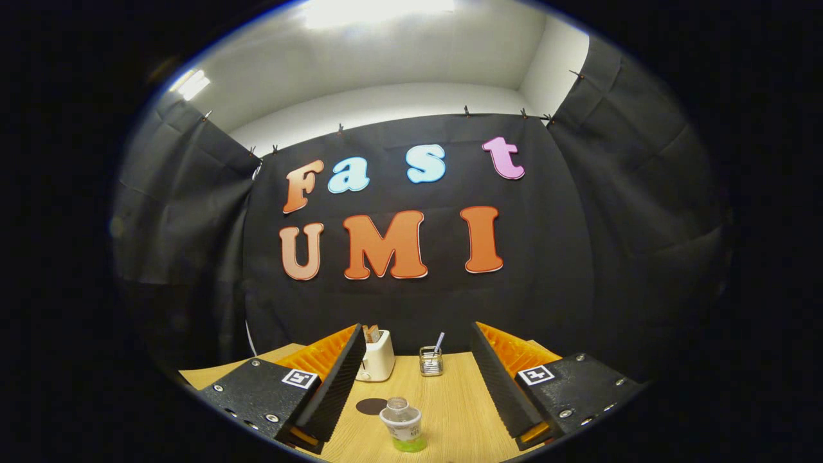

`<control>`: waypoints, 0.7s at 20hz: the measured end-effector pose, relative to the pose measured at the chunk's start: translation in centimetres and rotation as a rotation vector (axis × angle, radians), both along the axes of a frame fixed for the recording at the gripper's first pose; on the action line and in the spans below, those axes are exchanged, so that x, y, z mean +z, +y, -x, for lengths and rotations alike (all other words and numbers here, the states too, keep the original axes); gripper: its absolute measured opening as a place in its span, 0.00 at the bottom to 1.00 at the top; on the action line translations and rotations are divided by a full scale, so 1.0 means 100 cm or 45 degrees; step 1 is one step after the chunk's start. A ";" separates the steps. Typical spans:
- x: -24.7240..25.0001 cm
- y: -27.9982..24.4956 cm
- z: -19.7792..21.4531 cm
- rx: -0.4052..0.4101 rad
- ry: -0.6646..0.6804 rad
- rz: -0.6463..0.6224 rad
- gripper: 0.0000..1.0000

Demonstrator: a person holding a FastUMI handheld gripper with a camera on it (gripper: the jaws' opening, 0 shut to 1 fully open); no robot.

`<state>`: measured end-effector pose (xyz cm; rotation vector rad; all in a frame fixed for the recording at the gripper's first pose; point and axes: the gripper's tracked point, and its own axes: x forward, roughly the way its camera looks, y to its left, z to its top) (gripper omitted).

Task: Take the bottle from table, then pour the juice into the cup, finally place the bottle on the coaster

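The gripper (416, 379) has its two black ribbed fingers (337, 379) spread wide, with nothing held between them. In the gap, near the fingers' roots and slightly toward the left finger, stands the bottle (402, 424), a small clear one with its neck open at the top, a label round its body and a little green juice at the bottom. Whether a separate cup sits with it or in front of it I cannot tell; the clear shapes there overlap. Just beyond the bottle, on the wooden table (450, 399), lies a dark round coaster (371, 406), close beside the left finger. Farther off, near the far edge of the table, stand a white toaster (378, 355) and a small wire holder (431, 361) with a straw-like stick in it. The step in hand looks like the first one, taking the bottle. To do it well, the gripper should come lower and centre the bottle between the pads, approaching level so both pads meet the body below the neck together. The bottle is light and nearly empty, so one pad touching first could tip it; closing should be slow and square.
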<state>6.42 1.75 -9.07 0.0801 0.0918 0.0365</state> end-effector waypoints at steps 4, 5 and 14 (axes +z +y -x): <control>-0.029 0.002 -0.005 -0.004 0.029 -0.006 0.97; -0.039 0.004 -0.006 -0.002 0.039 -0.005 0.97; -0.116 0.042 0.003 0.111 0.108 0.002 0.97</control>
